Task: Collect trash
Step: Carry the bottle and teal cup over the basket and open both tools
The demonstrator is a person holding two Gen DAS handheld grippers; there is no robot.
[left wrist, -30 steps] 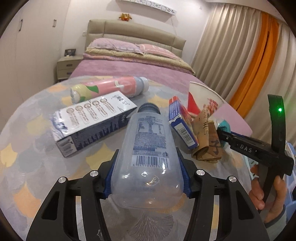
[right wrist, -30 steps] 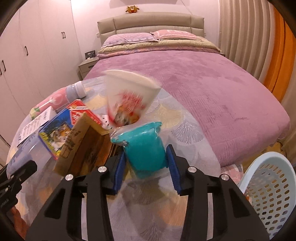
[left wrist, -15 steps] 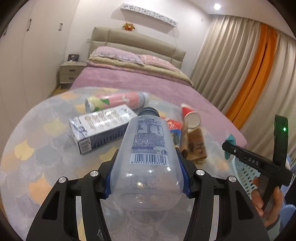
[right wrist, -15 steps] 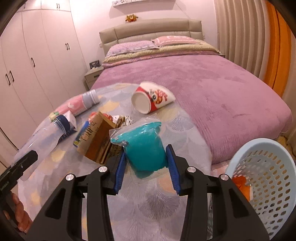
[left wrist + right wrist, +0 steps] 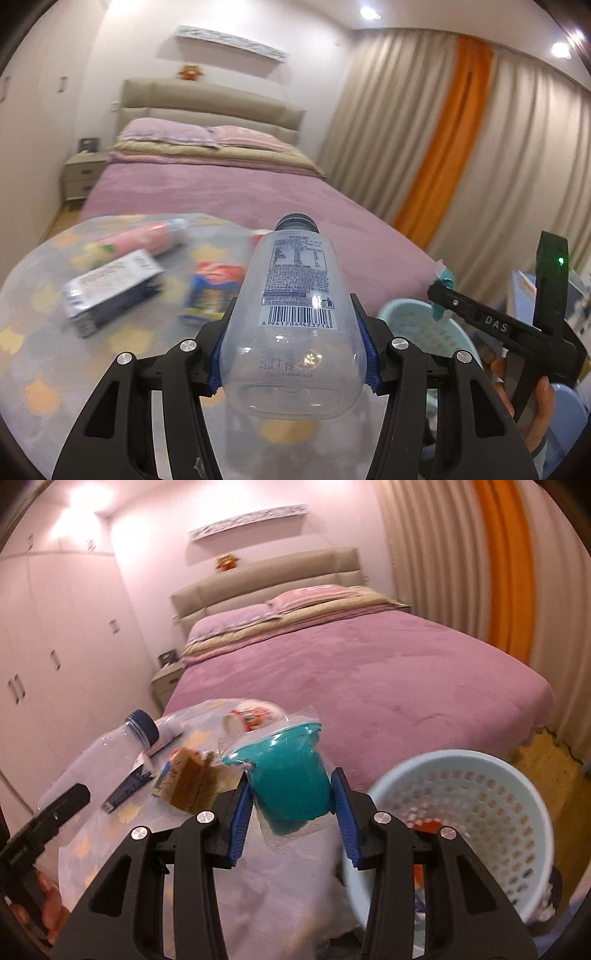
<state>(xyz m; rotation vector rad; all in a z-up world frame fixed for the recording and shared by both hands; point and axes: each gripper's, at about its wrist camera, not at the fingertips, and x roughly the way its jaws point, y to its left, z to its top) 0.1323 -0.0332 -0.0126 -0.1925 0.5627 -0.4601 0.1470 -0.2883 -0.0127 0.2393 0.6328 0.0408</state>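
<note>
My left gripper (image 5: 293, 345) is shut on a clear plastic bottle (image 5: 295, 314) with a dark cap and holds it above the round table (image 5: 44, 369). The bottle also shows in the right wrist view (image 5: 107, 753). My right gripper (image 5: 291, 812) is shut on a teal cup in a clear plastic bag (image 5: 288, 775), lifted above the table edge, left of a pale blue perforated basket (image 5: 469, 827). The basket also shows in the left wrist view (image 5: 417, 325), beyond the bottle on the right.
On the table lie a blue-white box (image 5: 110, 291), a pink bottle (image 5: 144, 240), a small blue-red box (image 5: 210, 291), a brown paper piece (image 5: 188, 782) and a tipped paper cup (image 5: 251, 716). A purple bed (image 5: 369, 672) stands behind.
Both grippers have risen and swung right with their loads. The basket has come closer in the right wrist view. The paper cup now lies on its side.
</note>
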